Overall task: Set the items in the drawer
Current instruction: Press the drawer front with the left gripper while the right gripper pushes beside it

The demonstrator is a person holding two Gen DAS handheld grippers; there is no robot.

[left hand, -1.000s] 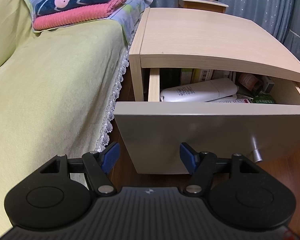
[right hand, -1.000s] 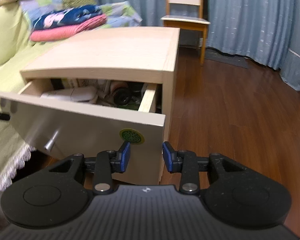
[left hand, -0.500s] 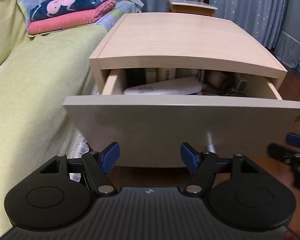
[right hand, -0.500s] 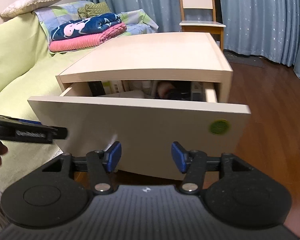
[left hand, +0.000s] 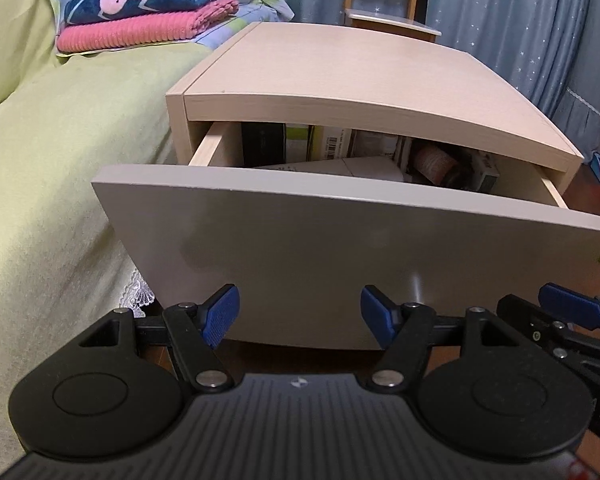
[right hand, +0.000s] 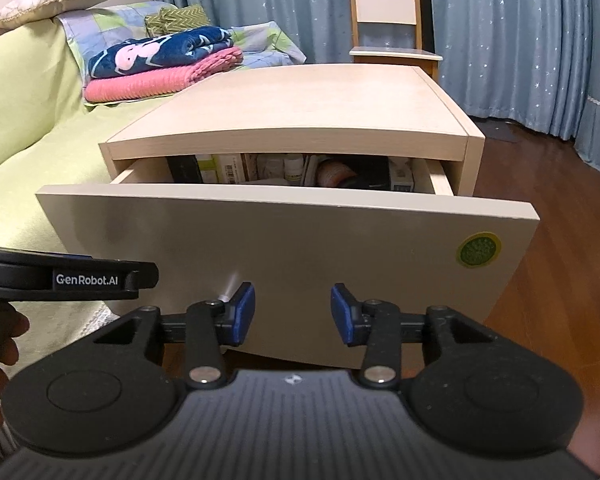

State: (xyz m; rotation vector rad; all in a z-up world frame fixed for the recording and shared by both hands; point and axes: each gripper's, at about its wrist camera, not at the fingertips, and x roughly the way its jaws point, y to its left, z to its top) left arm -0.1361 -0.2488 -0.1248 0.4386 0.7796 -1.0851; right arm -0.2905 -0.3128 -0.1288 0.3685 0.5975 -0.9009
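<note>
Now, with both my left fingers (left hand: 300, 316) and right fingers (right hand: 292, 312) spread apart and empty before the half-open drawer (right hand: 284, 240), already crowded with boxes, I judge it best to press squarely on its front, avoiding the knob (right hand: 230, 286).

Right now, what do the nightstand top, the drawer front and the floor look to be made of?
Nightstand top: pale wood-grain laminate or veneer, matte, fine streaks showing. Drawer front: smooth grey-beige painted or coated board, faint sheen, no grain. Floor: reddish-brown wood or wood-look planks, glossy with reflections.
</note>
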